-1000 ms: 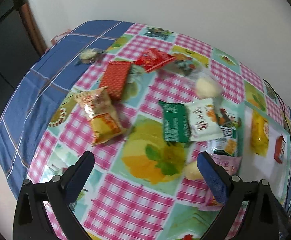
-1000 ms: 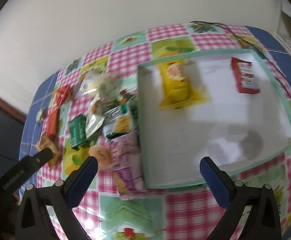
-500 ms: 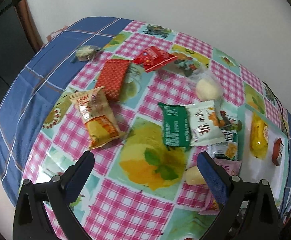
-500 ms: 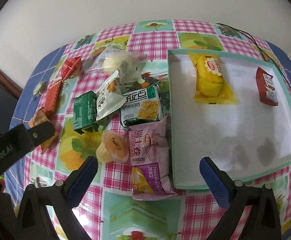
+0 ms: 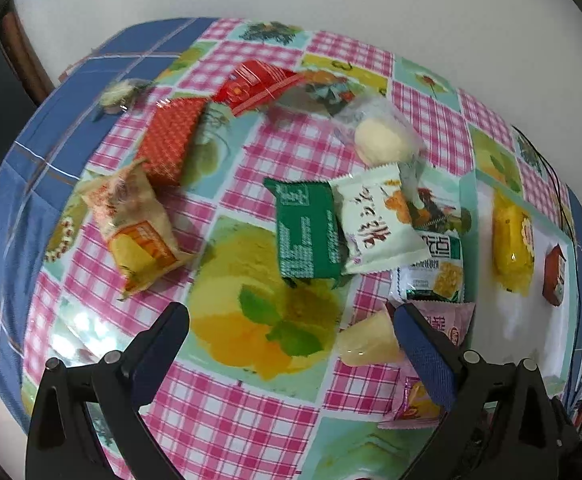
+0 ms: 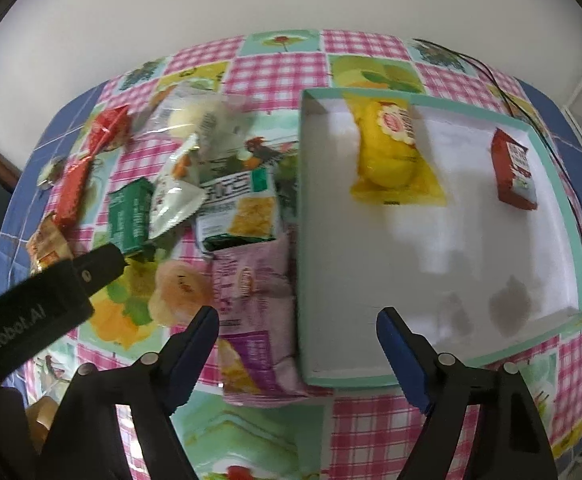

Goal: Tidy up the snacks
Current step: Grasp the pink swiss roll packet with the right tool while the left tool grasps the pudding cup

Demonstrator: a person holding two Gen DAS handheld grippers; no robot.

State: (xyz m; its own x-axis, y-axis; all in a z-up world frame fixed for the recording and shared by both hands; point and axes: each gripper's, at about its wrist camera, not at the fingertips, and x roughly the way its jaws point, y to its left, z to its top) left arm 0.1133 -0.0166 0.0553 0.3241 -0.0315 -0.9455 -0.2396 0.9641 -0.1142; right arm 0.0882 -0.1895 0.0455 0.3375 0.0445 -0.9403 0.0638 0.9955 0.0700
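My left gripper [image 5: 291, 320] hangs open over the checked tablecloth, just short of a green packet [image 5: 307, 232] and a white packet [image 5: 375, 224]. A jelly cup [image 5: 367, 340] lies by its right finger. My right gripper [image 6: 297, 316] is open with its jaws closing. Below them lie a pink-purple packet [image 6: 255, 300] and the near left corner of the white tray [image 6: 431, 260], and the pads touch nothing. In the tray lie a yellow packet [image 6: 391, 140] and a small red packet [image 6: 513, 168]. One left gripper finger [image 6: 99, 264] shows at the left of the right wrist view.
More snacks are scattered left of the tray: a green-and-white cracker packet [image 6: 239, 208], a clear bag with a bun [image 5: 379, 140], two red packets [image 5: 171, 144] [image 5: 255, 84], an orange packet [image 5: 135, 236]. A wall runs behind the table. A black cable [image 6: 503, 92] trails past the tray's far right corner.
The right gripper has shifted left from over the tray to its left edge and the pink-purple packet, and its jaws have narrowed. The left gripper has come lower and nearer the snacks.
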